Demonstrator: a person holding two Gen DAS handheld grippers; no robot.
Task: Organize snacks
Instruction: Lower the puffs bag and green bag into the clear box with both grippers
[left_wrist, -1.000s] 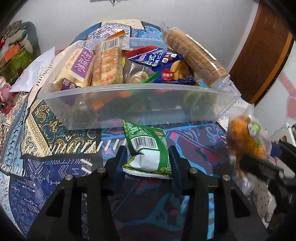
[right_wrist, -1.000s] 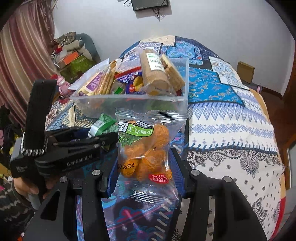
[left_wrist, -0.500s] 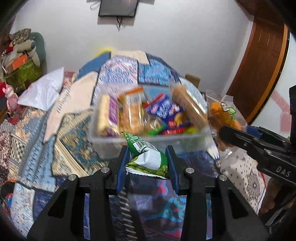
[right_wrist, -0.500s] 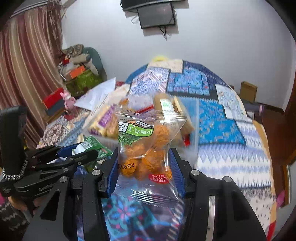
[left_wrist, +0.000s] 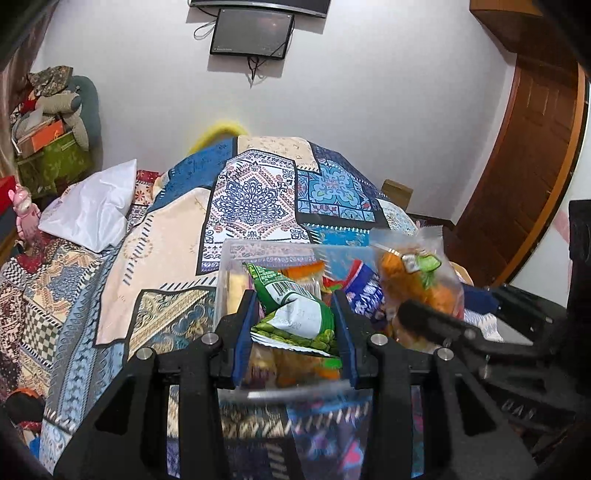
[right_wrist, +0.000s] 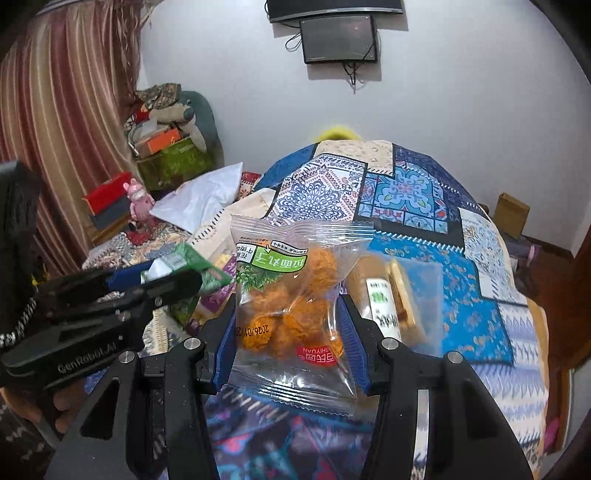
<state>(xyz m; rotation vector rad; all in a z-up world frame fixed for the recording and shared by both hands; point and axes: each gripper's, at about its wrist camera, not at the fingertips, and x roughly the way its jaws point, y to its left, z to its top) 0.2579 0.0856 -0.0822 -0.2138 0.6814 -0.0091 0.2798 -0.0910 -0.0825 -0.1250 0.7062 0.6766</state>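
I've lifted both packets off the bedspread: my left gripper pinches the green packet over the clear bin, my right gripper clamps the orange-snack bag just beside it. Both look ready to drop in.

The left gripper tilts downward, its blue pads pressed on a green packet. The right gripper, just beside it to the right, tilts down likewise, pads clamped on a clear bag. A hand grips the left gripper's handle.
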